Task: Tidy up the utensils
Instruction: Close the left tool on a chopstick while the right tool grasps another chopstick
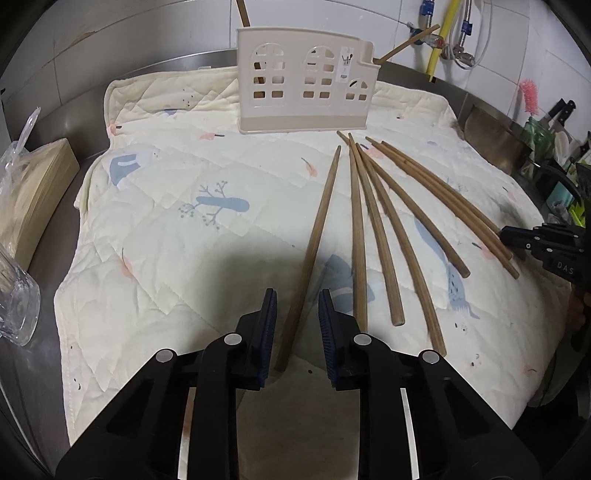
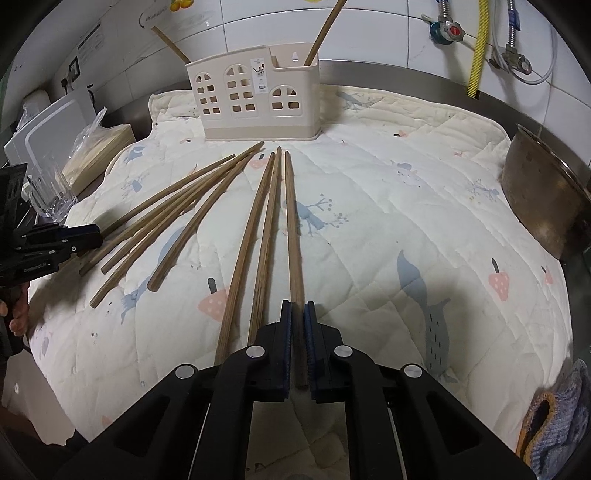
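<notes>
Chopsticks point(image 2: 236, 206) fanned loose on the quilted mat point(image 2: 388, 229), tips toward the holder. Beige utensil holder point(image 2: 255, 99) upright at mat's far edge: one chopstick point(image 2: 325, 29) in its right-end compartment, another point(image 2: 171, 46) leaning out at its left end. Right gripper point(image 2: 297, 317) fingers clenched on the rightmost chopstick point(image 2: 293, 236). Left gripper point(image 1: 297, 306) fingers released, straddling one chopstick point(image 1: 317, 236), not touching it.

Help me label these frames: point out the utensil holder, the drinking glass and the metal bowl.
utensil holder point(image 2: 255, 110): right wrist view, on its front wall below the middle window.
drinking glass point(image 2: 51, 194): right wrist view, on its clear side wall.
metal bowl point(image 2: 535, 192): right wrist view, on its outer side.
</notes>
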Demonstrator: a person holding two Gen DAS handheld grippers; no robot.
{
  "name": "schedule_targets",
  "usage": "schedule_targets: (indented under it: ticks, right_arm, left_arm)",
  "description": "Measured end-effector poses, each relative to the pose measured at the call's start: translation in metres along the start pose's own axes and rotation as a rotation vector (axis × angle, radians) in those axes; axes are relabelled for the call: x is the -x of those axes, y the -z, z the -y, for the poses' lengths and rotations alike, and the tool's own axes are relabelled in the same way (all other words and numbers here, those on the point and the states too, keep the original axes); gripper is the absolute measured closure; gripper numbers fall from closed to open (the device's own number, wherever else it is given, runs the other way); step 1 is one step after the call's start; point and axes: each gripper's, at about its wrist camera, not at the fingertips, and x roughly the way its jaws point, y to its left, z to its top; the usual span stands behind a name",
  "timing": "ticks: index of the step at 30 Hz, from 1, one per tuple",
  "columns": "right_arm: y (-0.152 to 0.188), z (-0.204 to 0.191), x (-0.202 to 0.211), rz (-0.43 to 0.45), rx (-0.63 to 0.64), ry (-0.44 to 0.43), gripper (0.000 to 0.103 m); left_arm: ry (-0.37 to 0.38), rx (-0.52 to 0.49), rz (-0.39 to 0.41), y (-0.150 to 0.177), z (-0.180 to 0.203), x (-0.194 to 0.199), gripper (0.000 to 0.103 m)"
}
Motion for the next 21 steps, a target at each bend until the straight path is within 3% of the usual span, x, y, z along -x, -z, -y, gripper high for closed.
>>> schedule_targets:
  ticks: [7,14,21]
  right_arm:
    - [0.002,0.000,0.000,0.002,-0.002,0.000,0.095]
    - [0.002,0.000,0.004,0.021,-0.006,0.000,0.096]
    - [-0.011,-0.003,0.030,0.103,0.009,0.004,0.096]
  left_arm:
    - [-0.015,-0.015,0.002,0.001,0.002,-0.002,0.093]
    - [-0.002,0.001,0.019,-0.002,0.003,0.007,0.096]
    - [0.017,0.002,0.080,-0.017,0.007,0.033,0.096]
